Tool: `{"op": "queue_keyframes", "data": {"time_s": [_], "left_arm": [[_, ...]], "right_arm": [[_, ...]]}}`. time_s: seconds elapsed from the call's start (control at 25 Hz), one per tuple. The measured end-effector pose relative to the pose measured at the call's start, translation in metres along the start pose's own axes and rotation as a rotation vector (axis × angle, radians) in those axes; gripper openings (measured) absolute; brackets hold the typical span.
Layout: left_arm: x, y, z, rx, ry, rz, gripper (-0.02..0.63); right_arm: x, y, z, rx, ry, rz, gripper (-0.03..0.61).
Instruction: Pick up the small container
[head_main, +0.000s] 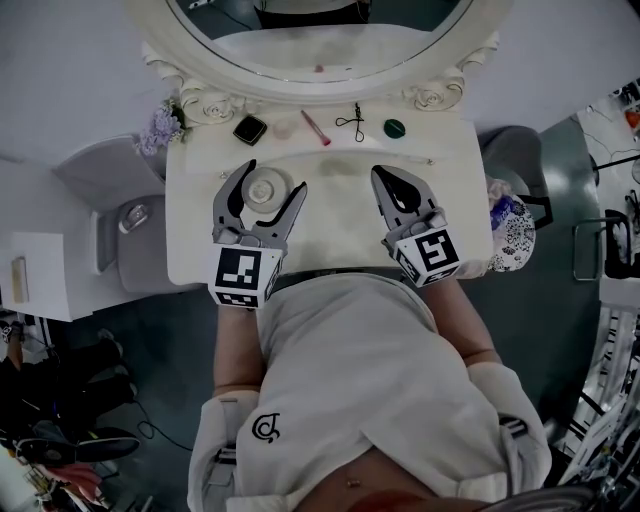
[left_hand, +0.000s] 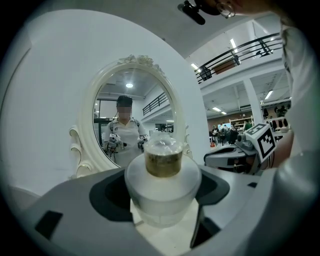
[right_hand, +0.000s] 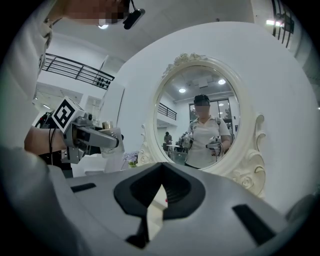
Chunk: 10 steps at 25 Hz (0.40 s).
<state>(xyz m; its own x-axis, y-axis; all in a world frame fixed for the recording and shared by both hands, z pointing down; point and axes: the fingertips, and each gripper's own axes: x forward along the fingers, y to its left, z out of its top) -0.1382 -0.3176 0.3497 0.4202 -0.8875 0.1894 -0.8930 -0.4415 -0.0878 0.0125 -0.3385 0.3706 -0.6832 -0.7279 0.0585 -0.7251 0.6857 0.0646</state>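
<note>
Container (head_main: 264, 190) in grip of left gripper (head_main: 275, 177) fingers; right gripper (head_main: 380, 172) fingers together, empty; compact (head_main: 250, 129), pink stick (head_main: 316, 127), green disc (head_main: 394, 128) beyond.

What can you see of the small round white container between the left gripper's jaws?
The small round white container is a squat jar with a frosted, plastic-looking body, a gold-brown band round its neck and a clear domed cap on top. It stands upright. The left gripper has a jaw on either side, and the pads appear to press on its wall. It is over the near left part of the cream dressing table; whether its base rests there I cannot tell.
</note>
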Motion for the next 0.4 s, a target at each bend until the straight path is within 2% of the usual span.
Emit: {"op": "queue_keyframes", "data": {"time_s": [0.4], "left_arm": [[0.0039, -0.003, -0.0064, -0.022, -0.001, -0.021, 0.35]], "right_arm": [[-0.0018, -0.0005, -0.0071, 0.025, 0.014, -0.015, 0.005]]}}
